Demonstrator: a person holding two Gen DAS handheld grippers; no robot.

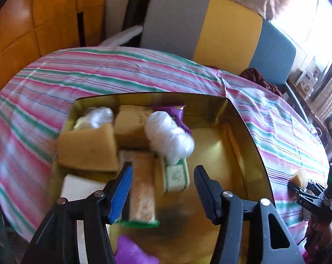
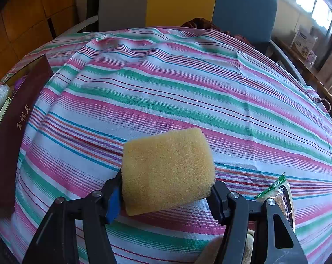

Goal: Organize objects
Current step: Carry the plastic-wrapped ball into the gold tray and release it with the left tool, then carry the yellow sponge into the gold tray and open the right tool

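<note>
The right gripper (image 2: 167, 192) is clamped on a yellow sponge (image 2: 168, 171), its two pads pressing the sponge's sides so the block sits lifted above the striped tablecloth (image 2: 188, 92). Just right of that gripper, a clear packet with a green edge (image 2: 280, 191) lies on the cloth, partly hidden behind the finger. At the far left of the right wrist view stands the dark red outer wall of a box (image 2: 14, 132) with gold characters on it. The left gripper (image 1: 163, 189) hangs over the gold-lined inside of that box (image 1: 214, 149), its fingers apart and gripping nothing; a long packet with a green edge (image 1: 142, 189) lies in the box below them, close by the blue-padded finger (image 1: 121, 189). Farther in lie two more yellow sponges, one large at the left (image 1: 86, 149) and one behind it (image 1: 130, 118), a white crinkled bundle (image 1: 168, 136) resting on a small green-and-white carton (image 1: 177, 176), a second white bundle (image 1: 97, 116) in the far left corner, and a purple packet (image 1: 172, 112) against the far wall. The left wrist view is blurred. At its right edge, the other gripper shows with its sponge, apart from the box.
</note>
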